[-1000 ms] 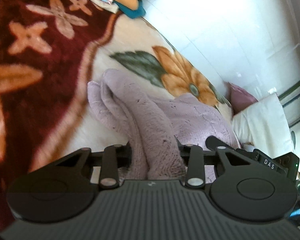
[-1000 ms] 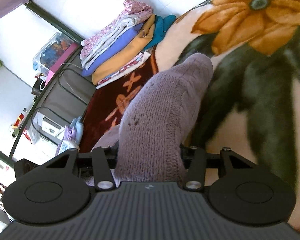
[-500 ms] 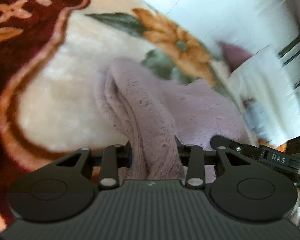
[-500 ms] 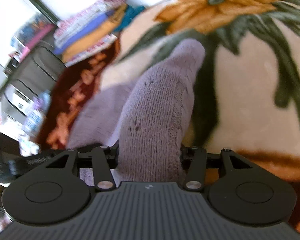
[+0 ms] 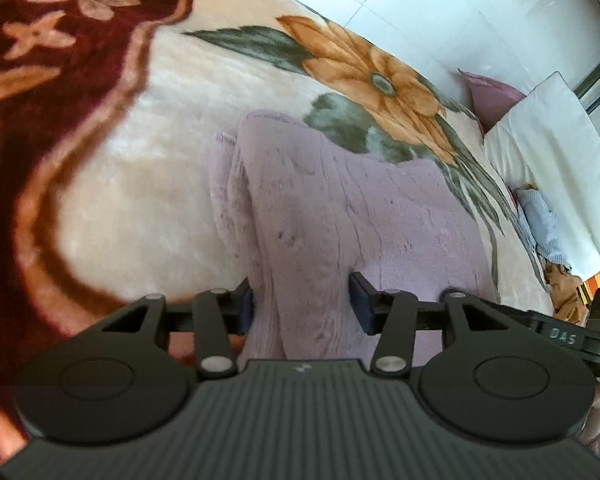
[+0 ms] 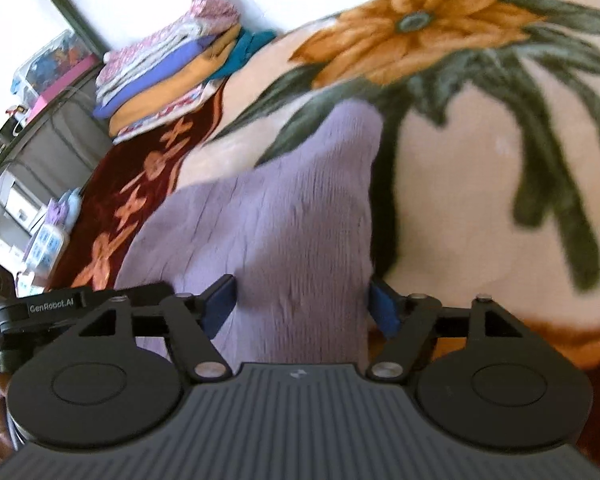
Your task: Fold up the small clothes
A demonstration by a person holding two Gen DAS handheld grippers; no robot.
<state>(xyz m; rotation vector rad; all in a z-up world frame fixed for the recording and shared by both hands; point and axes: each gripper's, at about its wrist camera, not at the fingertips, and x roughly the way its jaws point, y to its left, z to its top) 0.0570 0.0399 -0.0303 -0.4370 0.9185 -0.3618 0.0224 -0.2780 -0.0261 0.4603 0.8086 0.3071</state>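
- Surface: plush blanket (image 5: 148, 152), cream field with an orange flower and green leaves, dark red border with pale cross-shaped flowers; white tiled floor beyond its edge.
- Sweater (image 5: 340, 216): small lilac knit, lying on the cream field just below the blanket's orange flower; one folded edge runs lengthwise on its left side in the left wrist view.
- Left gripper (image 5: 302, 304): over the near end of the sweater; jaws opening, a raised ridge of knit between them; left pad at the fabric's edge, right pad standing clear of it.
- Right gripper (image 6: 302, 304): over the sweater's other near corner; jaws opening wide, a fold of knit between them, pads (image 6: 220, 304) apart from the fabric on both sides as far as the blur allows.
- Stack (image 6: 172, 68): folded clothes, pink, purple, orange and teal, at the far corner of the blanket, well apart from the sweater.
- Pillow (image 5: 556, 160): white, past the blanket's right edge, a mauve cushion (image 5: 492, 96) just behind it.
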